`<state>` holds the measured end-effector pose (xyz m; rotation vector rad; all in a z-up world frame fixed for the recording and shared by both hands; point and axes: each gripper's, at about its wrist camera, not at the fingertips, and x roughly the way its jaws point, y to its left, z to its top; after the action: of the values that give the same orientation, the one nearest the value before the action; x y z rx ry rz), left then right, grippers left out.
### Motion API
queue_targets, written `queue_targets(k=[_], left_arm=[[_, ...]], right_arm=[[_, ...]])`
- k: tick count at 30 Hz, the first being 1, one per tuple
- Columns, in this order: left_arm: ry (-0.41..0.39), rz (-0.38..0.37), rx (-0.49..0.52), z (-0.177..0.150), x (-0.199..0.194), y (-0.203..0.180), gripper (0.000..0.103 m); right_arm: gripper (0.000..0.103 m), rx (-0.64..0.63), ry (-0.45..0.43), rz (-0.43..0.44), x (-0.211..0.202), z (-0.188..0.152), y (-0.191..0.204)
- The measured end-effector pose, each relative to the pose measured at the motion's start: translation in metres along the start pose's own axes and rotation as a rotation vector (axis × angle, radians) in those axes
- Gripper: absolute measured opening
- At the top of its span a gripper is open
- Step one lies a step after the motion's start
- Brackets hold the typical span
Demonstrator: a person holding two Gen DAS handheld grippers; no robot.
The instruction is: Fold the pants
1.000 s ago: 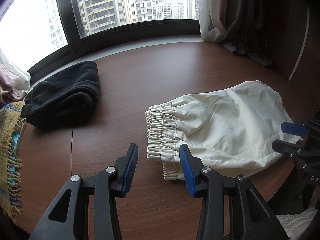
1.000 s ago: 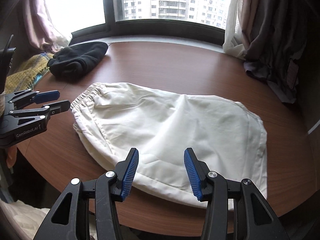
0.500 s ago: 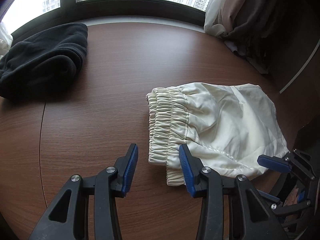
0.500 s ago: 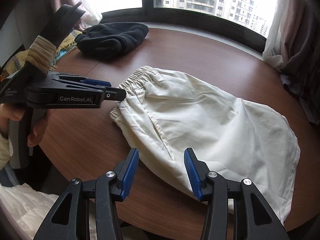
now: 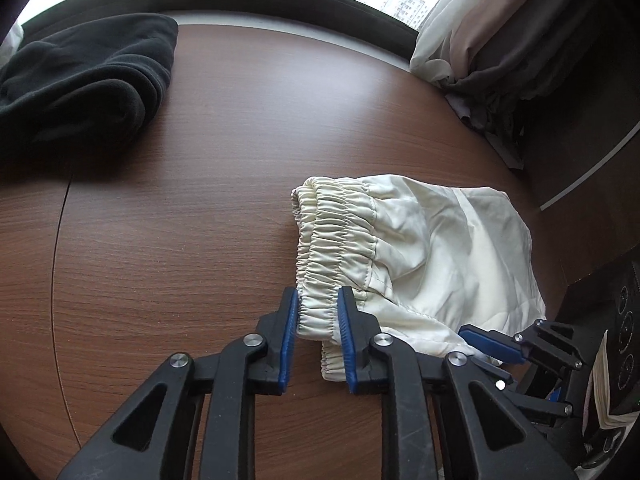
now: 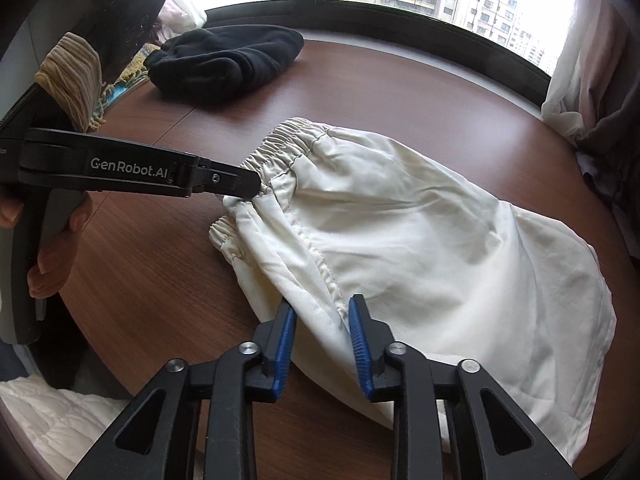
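Two grippers have just been closing on the cream pants [image 6: 420, 248], one at each end of the edge nearest the person. The left gripper [image 5: 318, 320] has the bunched elastic waistband [image 5: 336, 248] between its blue pads, pinched at the near corner of the garment; seen from the right wrist camera, its black tip bites the gathered band where the fabric puckers. The right gripper [image 6: 322, 332] is clamped on a ridge of cloth along the near seam, further down the leg, the fabric lifted slightly between the pads.

As for where things stand: the pants lie on the brown worktop [image 5: 180, 240] toward its near edge, waistband pointing at the left side, legs running off to the right. They look already doubled once, one leg laid over the other, since a second waistband layer peeks out underneath at the near corner. I would judge that the lengthwise fold is done and the crosswise fold is still to come; both grips seem set for lifting or shifting the near edge, though nothing has risen off the wood yet.

A dark fleece garment [image 6: 224, 64] sits in a heap near the far left edge, well apart from the pants, by the window.
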<state>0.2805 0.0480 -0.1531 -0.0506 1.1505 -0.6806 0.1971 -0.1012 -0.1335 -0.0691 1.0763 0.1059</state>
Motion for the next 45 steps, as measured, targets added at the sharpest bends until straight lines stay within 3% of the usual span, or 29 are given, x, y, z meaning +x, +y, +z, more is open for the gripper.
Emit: queue_targets(k=[4, 13, 20, 27, 36, 41, 45], left_arm=[[-0.038, -0.011, 0.004, 0.004, -0.018, -0.007, 0.013], [-0.153, -0.059, 0.028, 0.013, -0.056, -0.041, 0.012], [-0.140, -0.059, 0.037, -0.005, -0.069, -0.063, 0.012], [0.018, -0.037, -0.034, -0.040, -0.037, -0.051, 0.011], [0.006, 0.089, -0.001, -0.050, -0.030, -0.045, 0.012], [0.007, 0.068, -0.026, -0.050, -0.029, -0.038, 0.012], [0.009, 0.084, -0.019, -0.049, -0.029, -0.037, 0.019]], right_arm=[[0.012, 0.005, -0.029, -0.011, -0.013, 0.003, -0.009], [0.006, -0.069, -0.146, -0.059, -0.068, 0.015, -0.025], [0.006, -0.140, -0.170, -0.061, -0.108, 0.012, -0.035], [0.006, -0.200, -0.055, -0.020, -0.089, -0.012, -0.030], [0.005, -0.234, 0.008, 0.018, -0.070, -0.030, -0.026], [0.006, -0.267, 0.061, 0.078, -0.056, -0.044, -0.013], [0.006, -0.278, 0.119, 0.097, -0.037, -0.057, -0.008]])
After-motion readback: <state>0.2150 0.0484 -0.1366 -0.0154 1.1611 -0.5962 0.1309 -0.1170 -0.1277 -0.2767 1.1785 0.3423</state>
